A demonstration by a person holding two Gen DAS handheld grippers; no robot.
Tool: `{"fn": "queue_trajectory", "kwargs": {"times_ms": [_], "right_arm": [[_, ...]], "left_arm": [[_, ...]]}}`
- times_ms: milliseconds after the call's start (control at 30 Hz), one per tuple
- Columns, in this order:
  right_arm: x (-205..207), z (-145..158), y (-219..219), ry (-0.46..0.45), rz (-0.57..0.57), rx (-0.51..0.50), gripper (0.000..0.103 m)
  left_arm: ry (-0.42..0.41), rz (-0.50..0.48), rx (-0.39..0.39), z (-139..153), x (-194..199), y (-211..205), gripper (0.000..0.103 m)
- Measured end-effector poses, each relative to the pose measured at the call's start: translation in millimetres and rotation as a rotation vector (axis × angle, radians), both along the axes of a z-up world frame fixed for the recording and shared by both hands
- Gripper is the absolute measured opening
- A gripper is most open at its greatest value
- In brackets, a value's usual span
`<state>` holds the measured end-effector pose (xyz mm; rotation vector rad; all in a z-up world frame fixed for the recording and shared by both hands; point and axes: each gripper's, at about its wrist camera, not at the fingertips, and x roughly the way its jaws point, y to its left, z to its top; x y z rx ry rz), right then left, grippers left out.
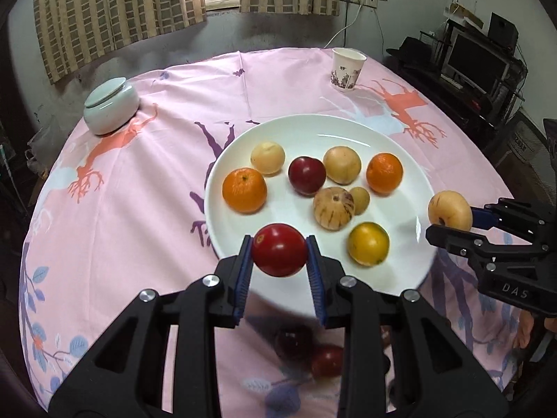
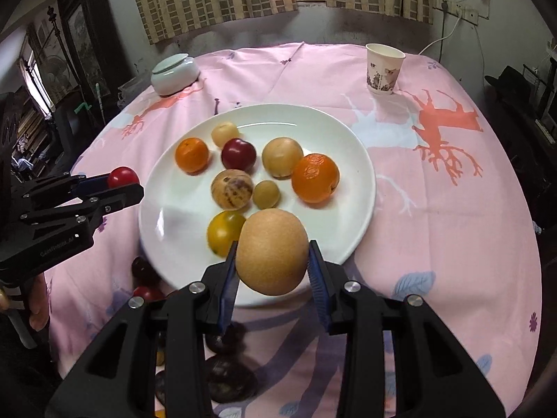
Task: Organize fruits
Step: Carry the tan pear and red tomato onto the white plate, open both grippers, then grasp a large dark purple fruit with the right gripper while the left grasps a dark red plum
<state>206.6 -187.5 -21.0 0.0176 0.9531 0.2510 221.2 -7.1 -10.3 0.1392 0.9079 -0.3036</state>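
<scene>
Left gripper (image 1: 279,252): a smooth round red tomato-like fruit (image 1: 279,254) is clamped between its blue-padded black fingers; the fruit is held above the near rim of the round white ceramic plate (image 1: 400,153).
Right gripper (image 2: 272,261): a large round tan rough-skinned pear-like fruit (image 2: 272,251) is gripped between its pads, over the plate's near edge; in the left wrist view it is seen just off the plate's right rim.
Plate contents: two glossy orange mandarins (image 1: 244,190) are seen at the plate's left and right sides; a dark red plum (image 1: 306,175) lies near the plate's middle; a pale yellow round fruit (image 1: 267,157) and a larger tan round fruit (image 1: 342,165) lie towards the plate's far side.
Plate centre: a beige fruit with purple stripes (image 1: 333,208) is touched by a small tan round fruit (image 1: 359,199); a yellow tomato-like fruit (image 1: 368,243) lies nearer the plate's front.
Fruits off the plate: several dark red and dark purple fruits (image 2: 226,372) are left on the pink printed tablecloth (image 1: 139,209), just in front of the plate, partly hidden by the grippers.
Beyond the plate: a lidded pale green ceramic jar (image 1: 110,106) stands far left of the plate; a patterned paper cup (image 1: 347,69) stands upright behind it.
</scene>
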Motion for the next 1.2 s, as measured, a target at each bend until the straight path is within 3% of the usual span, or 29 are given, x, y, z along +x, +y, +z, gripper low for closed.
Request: {"fn": "queue_trajectory", "kwargs": {"times_ms": [300, 500, 533, 567, 600, 633, 700, 733, 767, 800, 833, 867, 1033, 1200], "right_arm": [[38.5, -22.0, 6.0, 0.076, 0.032, 0.019, 0.038], [43.5, -18.7, 13.2, -0.004, 0.031, -0.02, 0.04], [44.3, -16.7, 13.9, -0.022, 0.034, -0.029, 0.048], [43.6, -13.6, 15.2, -0.041, 0.032, -0.043, 0.06], [41.0, -9.5, 15.4, -0.06, 0.022, -0.056, 0.071], [37.9, -4.6, 14.2, -0.079, 0.013, -0.061, 0.071], [26.7, 9.1, 13.5, -0.117, 0.012, -0.072, 0.072], [19.9, 16.2, 12.5, -0.134, 0.009, -0.082, 0.072], [11.4, 22.6, 11.4, -0.151, 0.003, -0.093, 0.078], [1.9, 27.9, 10.3, -0.163, -0.004, -0.103, 0.084], [-8.8, 31.8, 9.2, -0.174, -0.01, -0.113, 0.1], [-22.8, 34.8, 8.7, -0.191, -0.013, -0.126, 0.102], [-88.4, 15.9, 12.5, -0.193, -0.012, -0.208, 0.102], [-126.0, -11.4, 10.8, -0.128, -0.045, -0.139, 0.102]], "left_arm": [[0.096, 0.008, -0.023, -31.5, 43.9, -12.0, 0.031], [0.103, 0.046, -0.034, -34.7, 54.7, -9.0, 0.032], [0.096, 0.057, -0.035, -32.8, 55.2, -7.6, 0.041], [0.084, 0.066, -0.039, -29.1, 54.6, -5.7, 0.057], [0.064, 0.075, -0.04, -23.8, 52.1, -3.7, 0.063], [0.039, 0.082, -0.039, -17.1, 47.7, -1.3, 0.072], [-0.002, 0.089, -0.031, -2.5, 36.4, 4.1, 0.077], [-0.017, 0.099, -0.023, 5.2, 29.2, 7.5, 0.085], [-0.039, 0.109, -0.022, 12.9, 19.4, 12.2, 0.093], [-0.071, 0.118, -0.035, 21.2, 6.5, 18.0, 0.096], [-0.099, 0.13, -0.044, 27.5, -7.0, 23.8, 0.098], [-0.12, 0.143, -0.046, 32.0, -20.9, 29.5, 0.101], [-0.174, 0.204, -0.037, 22.7, -86.4, 55.5, 0.101], [-0.122, 0.267, -0.043, -10.0, -124.9, 75.0, 0.101]]}}
